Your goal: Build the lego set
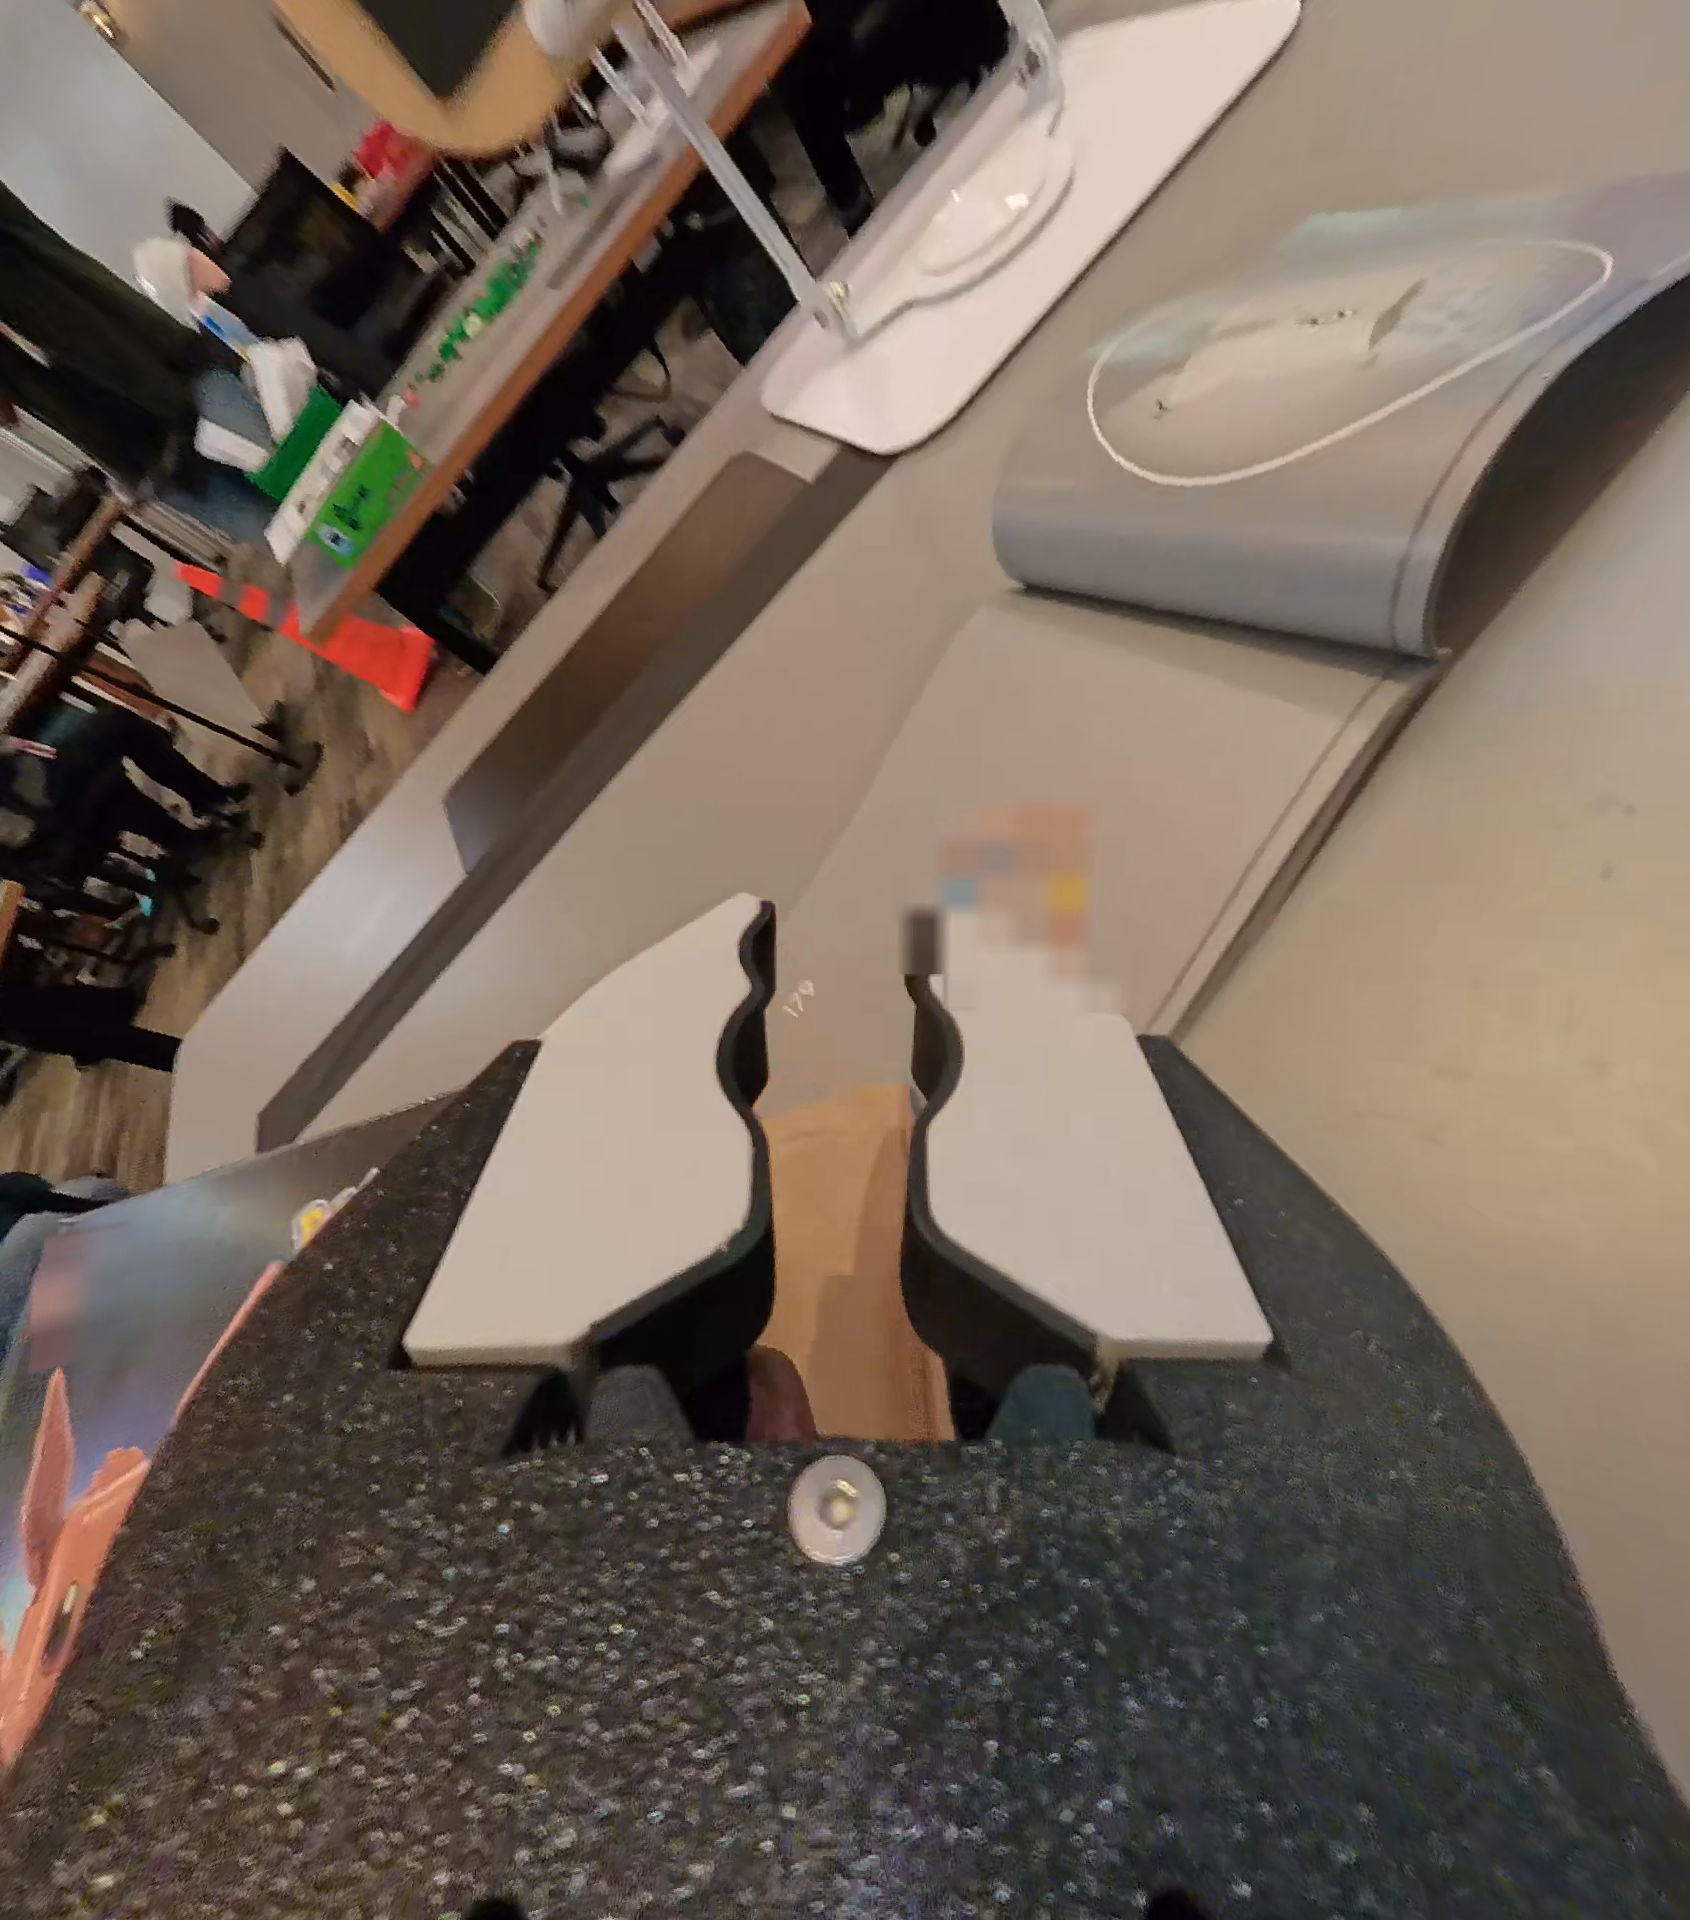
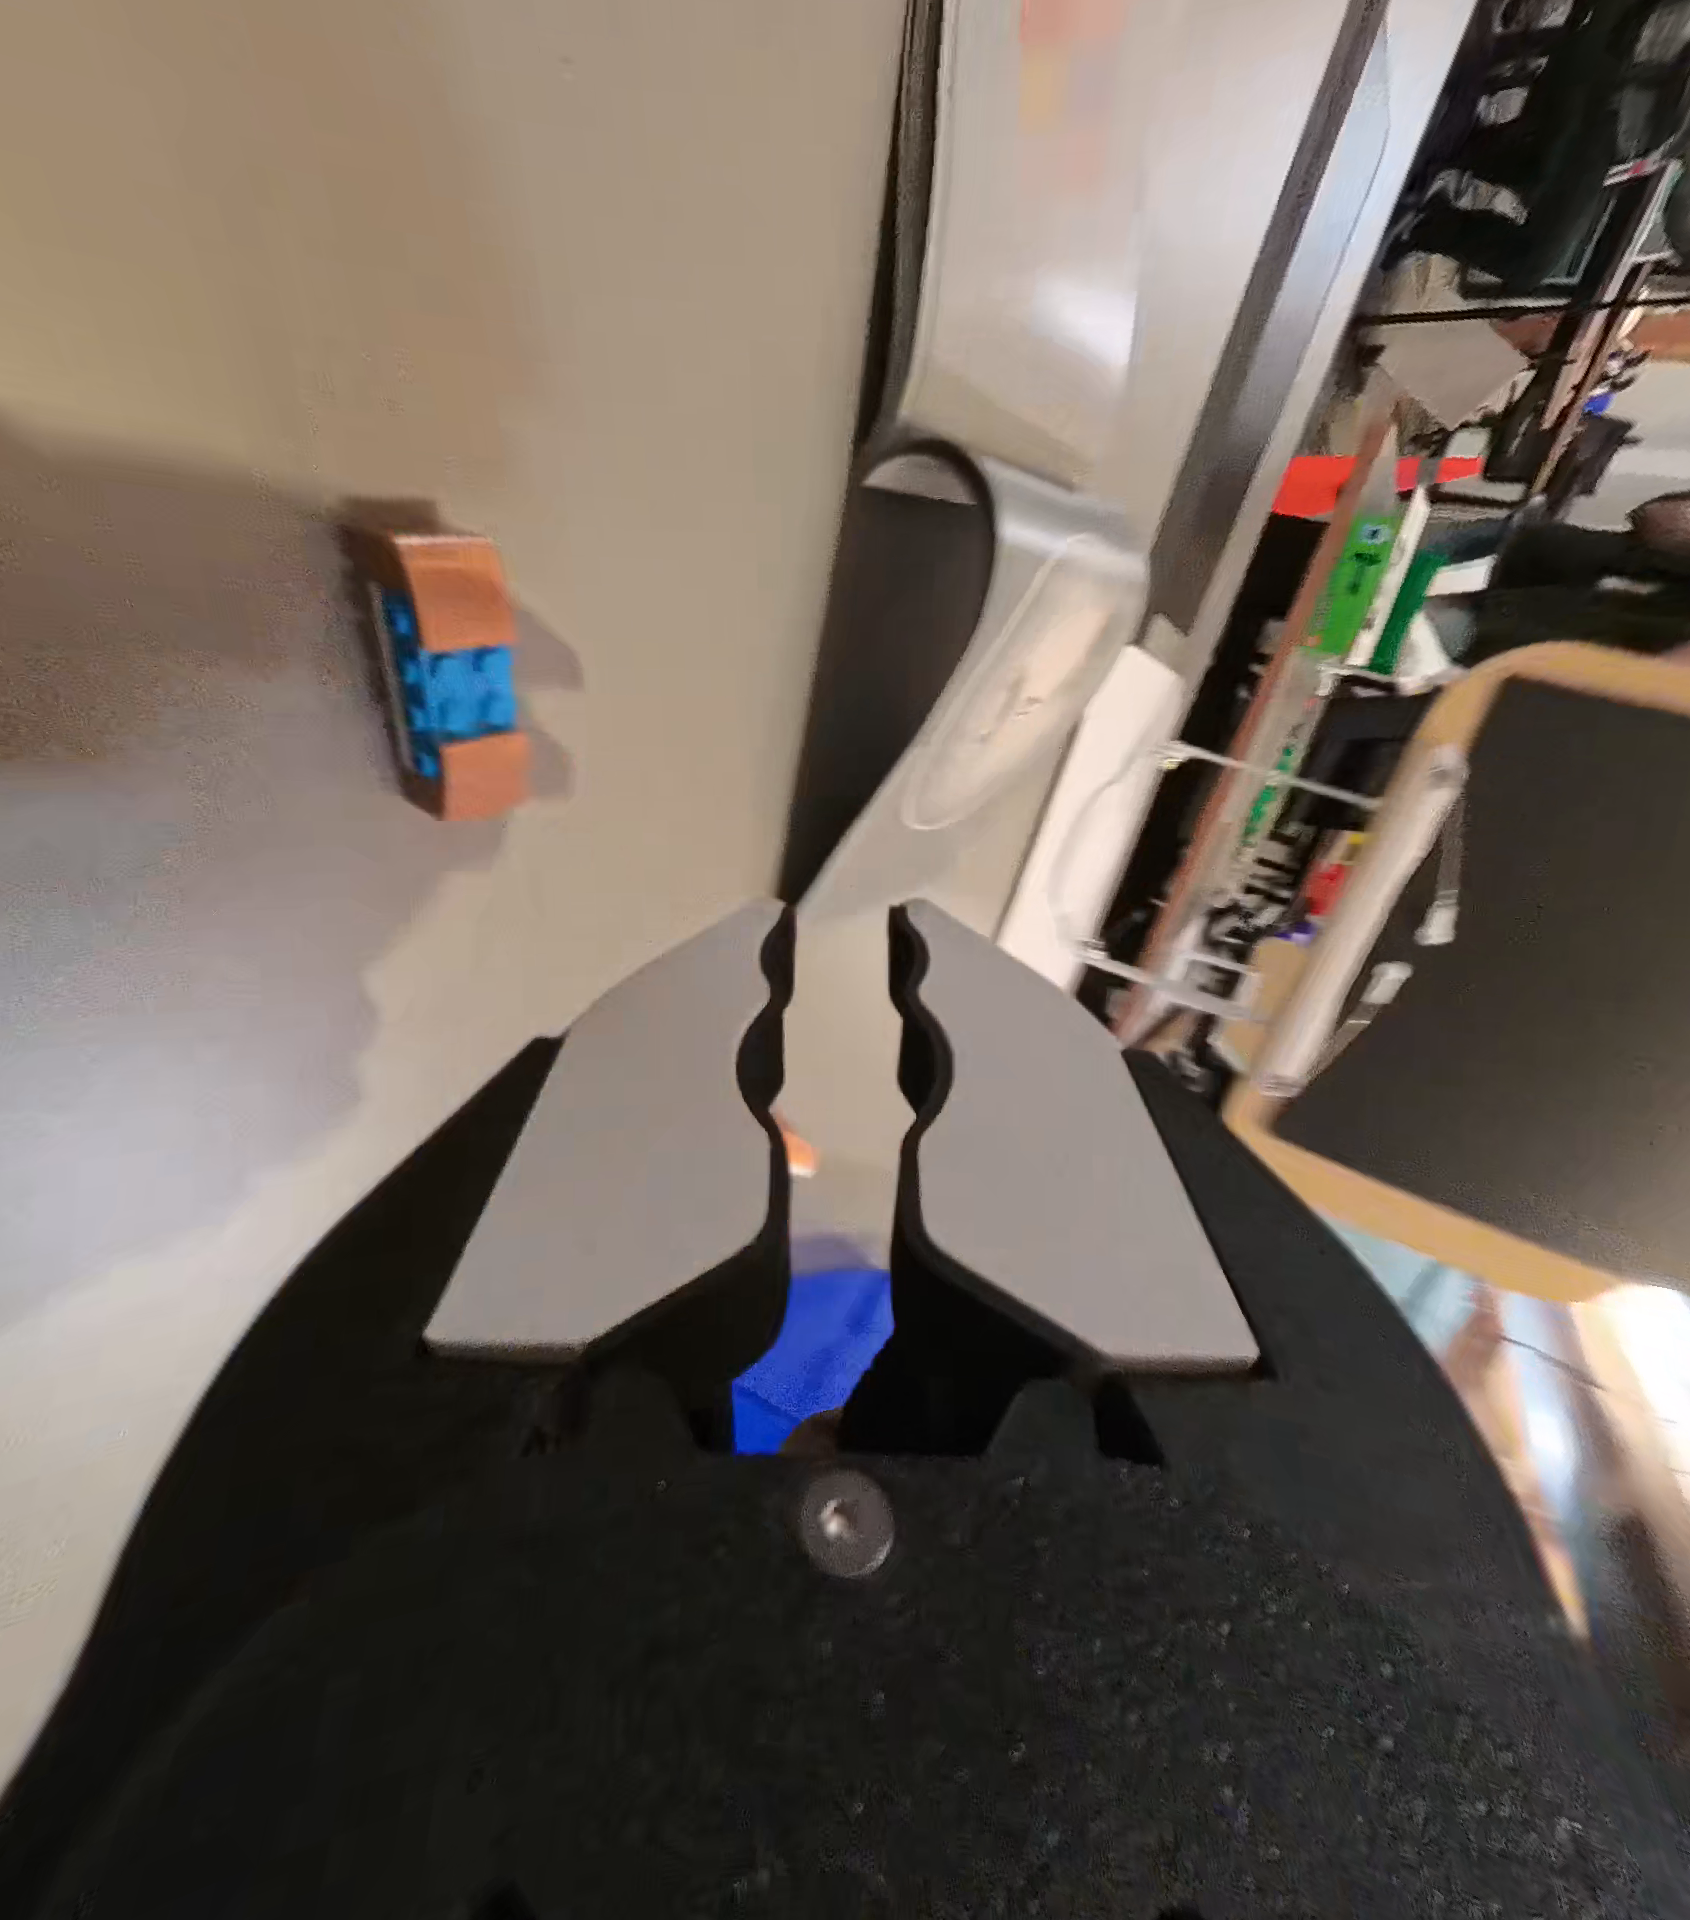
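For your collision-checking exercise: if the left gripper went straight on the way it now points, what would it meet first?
Probably the open instruction booklet lying on the grey table: its flat page sits just beyond the left gripper, whose jaws stand apart and empty. Depth is unclear.

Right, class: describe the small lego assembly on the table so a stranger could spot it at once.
Start at the grey table, left of the open instruction booklet. There sits the lego assembly: blue studded bricks capped at both ends by curved orange pieces, the only coloured thing on that bare stretch.
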The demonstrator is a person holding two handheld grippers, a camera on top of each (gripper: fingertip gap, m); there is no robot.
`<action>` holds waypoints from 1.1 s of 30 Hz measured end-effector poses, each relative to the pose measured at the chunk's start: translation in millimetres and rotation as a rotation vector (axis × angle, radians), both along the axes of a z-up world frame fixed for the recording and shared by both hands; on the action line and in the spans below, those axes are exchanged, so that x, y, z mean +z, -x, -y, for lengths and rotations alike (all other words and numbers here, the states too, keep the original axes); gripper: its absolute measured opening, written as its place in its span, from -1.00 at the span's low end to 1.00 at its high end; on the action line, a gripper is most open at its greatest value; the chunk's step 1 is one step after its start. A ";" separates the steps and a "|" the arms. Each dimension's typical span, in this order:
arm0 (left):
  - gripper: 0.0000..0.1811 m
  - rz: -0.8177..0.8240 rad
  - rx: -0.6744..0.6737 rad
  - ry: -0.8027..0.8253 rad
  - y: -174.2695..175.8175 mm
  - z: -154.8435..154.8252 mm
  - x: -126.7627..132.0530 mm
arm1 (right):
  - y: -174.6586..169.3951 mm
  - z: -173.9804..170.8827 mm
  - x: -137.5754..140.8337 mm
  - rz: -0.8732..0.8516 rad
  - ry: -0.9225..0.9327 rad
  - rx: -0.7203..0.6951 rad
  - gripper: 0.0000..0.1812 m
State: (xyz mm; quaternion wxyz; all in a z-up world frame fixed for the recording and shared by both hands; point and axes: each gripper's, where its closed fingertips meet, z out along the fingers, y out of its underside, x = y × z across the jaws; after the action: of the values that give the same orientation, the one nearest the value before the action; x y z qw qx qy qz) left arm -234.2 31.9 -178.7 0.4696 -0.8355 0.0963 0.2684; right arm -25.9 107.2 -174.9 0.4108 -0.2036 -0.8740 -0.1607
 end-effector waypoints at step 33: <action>-0.75 -0.001 -0.385 -0.023 -109.3 -19.8 0.4 | -76.7 -23.5 -20.4 -0.054 0.477 -0.225 -0.75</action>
State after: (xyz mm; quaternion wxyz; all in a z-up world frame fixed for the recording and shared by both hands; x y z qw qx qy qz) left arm -124.9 51.8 -178.3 0.5216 -0.7962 0.2516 0.1753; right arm 50.8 130.7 -195.2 0.3541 -0.3949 -0.8477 0.0105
